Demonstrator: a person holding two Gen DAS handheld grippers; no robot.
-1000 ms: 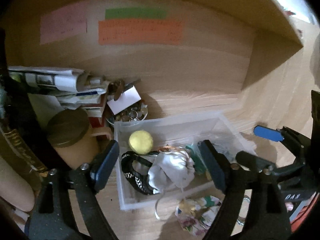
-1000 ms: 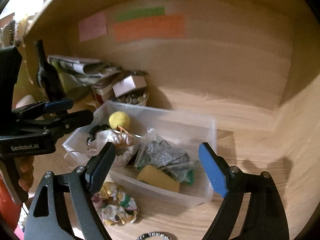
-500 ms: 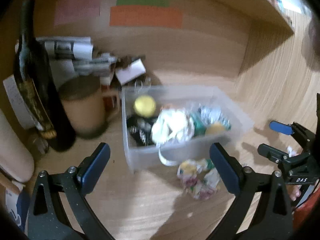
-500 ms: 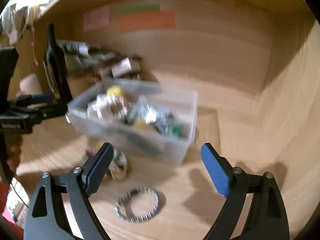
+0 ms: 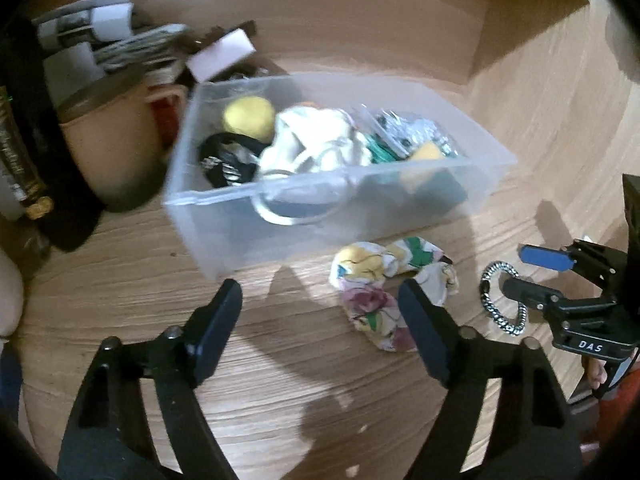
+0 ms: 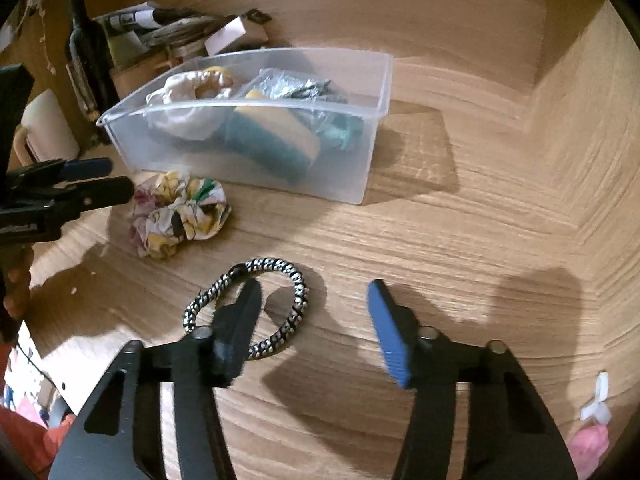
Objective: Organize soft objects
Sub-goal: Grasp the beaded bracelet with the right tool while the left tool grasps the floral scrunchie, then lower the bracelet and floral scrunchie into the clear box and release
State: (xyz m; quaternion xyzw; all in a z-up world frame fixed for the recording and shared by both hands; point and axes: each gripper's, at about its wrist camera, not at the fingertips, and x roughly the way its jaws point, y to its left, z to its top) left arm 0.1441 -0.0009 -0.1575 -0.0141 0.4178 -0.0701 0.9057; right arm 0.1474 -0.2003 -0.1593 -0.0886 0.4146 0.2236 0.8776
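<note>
A clear plastic bin [image 5: 224, 236] [image 6: 376, 80] on the wooden shelf holds a yellow ball [image 5: 248, 116], a white cloth [image 5: 316, 140], a black band, a sponge [image 6: 276, 140] and a foil bag. A floral scrunchie [image 5: 380, 288] [image 6: 180, 212] lies in front of the bin. A black-and-white braided hair tie [image 6: 276, 304] [image 5: 500, 300] lies nearer. My left gripper [image 5: 320, 328] is open, just short of the scrunchie. My right gripper [image 6: 314, 316] is open above the hair tie, its left finger over the ring.
Left of the bin stand a tan lidded mug [image 5: 108, 136], a dark bottle [image 5: 20, 140], stacked papers [image 5: 100, 36] and a small white box [image 5: 222, 52]. The shelf's wooden back and right side wall [image 6: 580, 120] close in the space.
Both grippers have pulled back from the bin and dropped toward the shelf floor. The scrunchie and hair tie now lie close before the fingers.
</note>
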